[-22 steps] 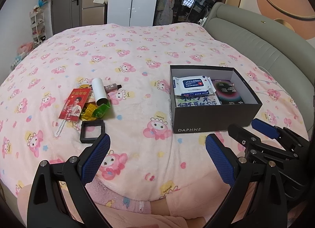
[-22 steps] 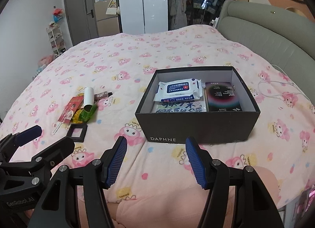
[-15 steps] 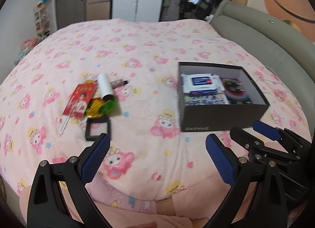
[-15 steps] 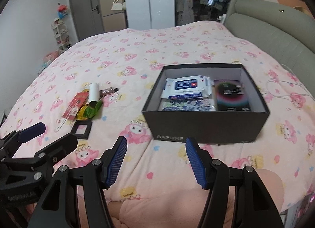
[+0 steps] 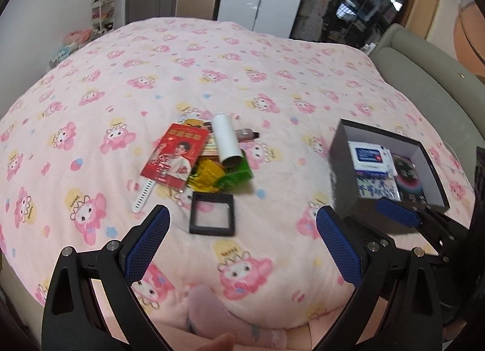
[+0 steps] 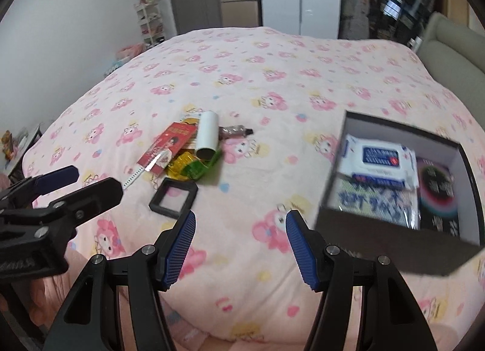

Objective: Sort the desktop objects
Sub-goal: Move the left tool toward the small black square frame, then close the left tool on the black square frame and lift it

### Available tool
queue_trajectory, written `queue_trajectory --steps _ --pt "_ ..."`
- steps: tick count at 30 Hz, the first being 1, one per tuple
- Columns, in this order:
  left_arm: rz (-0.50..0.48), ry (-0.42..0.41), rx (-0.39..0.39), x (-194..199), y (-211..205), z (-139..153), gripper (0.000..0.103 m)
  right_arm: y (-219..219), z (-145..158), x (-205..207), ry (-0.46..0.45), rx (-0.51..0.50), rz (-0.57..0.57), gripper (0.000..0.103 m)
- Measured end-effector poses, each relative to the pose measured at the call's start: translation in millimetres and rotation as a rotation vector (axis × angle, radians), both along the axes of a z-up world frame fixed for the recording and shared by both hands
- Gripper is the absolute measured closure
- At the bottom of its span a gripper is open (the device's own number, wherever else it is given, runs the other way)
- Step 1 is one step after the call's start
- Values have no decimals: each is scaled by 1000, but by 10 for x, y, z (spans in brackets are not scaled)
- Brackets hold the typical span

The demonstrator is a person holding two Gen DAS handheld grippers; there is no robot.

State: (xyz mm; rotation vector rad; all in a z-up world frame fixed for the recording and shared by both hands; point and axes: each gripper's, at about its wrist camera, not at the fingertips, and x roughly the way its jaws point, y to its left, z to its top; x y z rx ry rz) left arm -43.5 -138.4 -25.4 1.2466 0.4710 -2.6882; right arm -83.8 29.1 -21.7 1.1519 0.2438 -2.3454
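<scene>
1. The left gripper [image 5: 242, 239] hangs above the near edge of the bed [image 5: 212, 72], tilted downward, its jaws spread wide with nothing between them.
2. The right gripper [image 6: 239, 242] is alongside it, jaws also apart and empty, over the pink patterned cover.
3. A small heap of objects lies near the middle of the bed: a red card [image 5: 175, 155] with a printed portrait, a white tube [image 5: 227, 140] lying on its side, yellow and green wrappers [image 5: 218, 173], and a white strap [image 5: 144, 195] sticking out from under the card.
4. A small dark item [image 5: 247, 134] lies just beyond the tube; it is too blurred to name, possibly a little bottle.
5. A black square frame [image 5: 212, 214] lies flat on the cover just in front of the heap, nearest the left gripper.
6. To the right, well apart from the heap, sits an open dark box [image 6: 473, 178]. Inside it are a white wipes pack [image 6: 379, 161], a blue-and-white packet [image 6: 376, 202] partly under it, and a dark packet [image 6: 436, 190] beside them.
</scene>
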Motion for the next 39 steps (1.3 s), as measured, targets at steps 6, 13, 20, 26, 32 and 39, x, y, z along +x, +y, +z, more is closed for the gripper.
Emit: queue_trajectory --steps 6,13,20,26,32,39 --pt "142 -100 154 -465 -550 -442 17 -413 -227 -370 -55 21 27 44" --pt "300 -246 187 -582 -865 -1097 52 -706 -896 -594 -175 52 2 67" --pt "272 -389 263 -704 -828 -1554 59 -963 -1264 -683 -306 -1 21 67" --pt "189 -434 245 -755 -607 -1659 64 -1132 -1549 -671 -359 29 41 67" --pt "97 -416 300 -723 -377 -1607 68 -1053 -1317 -520 -356 -39 82 85" --pt "-29 -399 371 -675 -35 -1479 68 -732 -1107 -388 -288 12 49 85"
